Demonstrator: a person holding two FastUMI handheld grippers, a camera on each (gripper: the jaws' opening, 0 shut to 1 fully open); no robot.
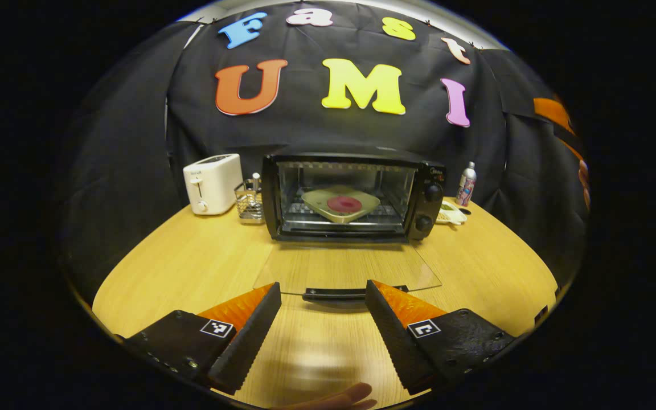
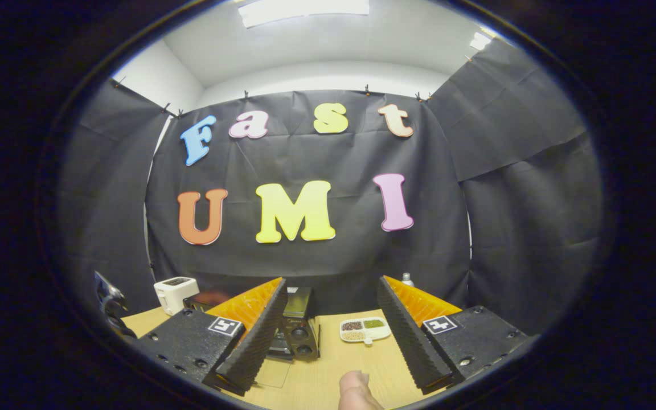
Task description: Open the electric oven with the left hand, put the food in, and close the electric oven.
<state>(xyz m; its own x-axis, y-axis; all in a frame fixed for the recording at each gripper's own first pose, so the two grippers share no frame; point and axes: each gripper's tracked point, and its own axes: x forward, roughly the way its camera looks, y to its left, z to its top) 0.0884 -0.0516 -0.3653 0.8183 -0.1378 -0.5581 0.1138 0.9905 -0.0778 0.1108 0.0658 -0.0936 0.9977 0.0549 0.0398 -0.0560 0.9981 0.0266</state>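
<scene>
surface (image 1: 191,267): pale wood grain, smooth, soft sheen
oven (image 1: 352,193): black casing, semi-gloss; wire rack inside, bright metal
oven door (image 1: 348,267): clear glass, lying flat at 6 o'clock of the oven, glossy dark handle (image 1: 351,294)
plate (image 1: 341,203): smooth, matt beige
toaster (image 1: 212,183): white plastic, glossy
basket (image 1: 249,200): metal wire, shiny
bottle (image 1: 466,183): glossy
left gripper (image 1: 323,310): jaws ribbed, rough, matt

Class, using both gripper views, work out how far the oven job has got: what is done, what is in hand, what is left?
Done: the black electric oven stands open, its glass door lying flat on the wooden table, and the beige square plate with a red round food item sits on the rack inside.
In hand: the open left gripper faces the door's black handle.
Left: closing the door. The right gripper is open and holds nothing.
</scene>
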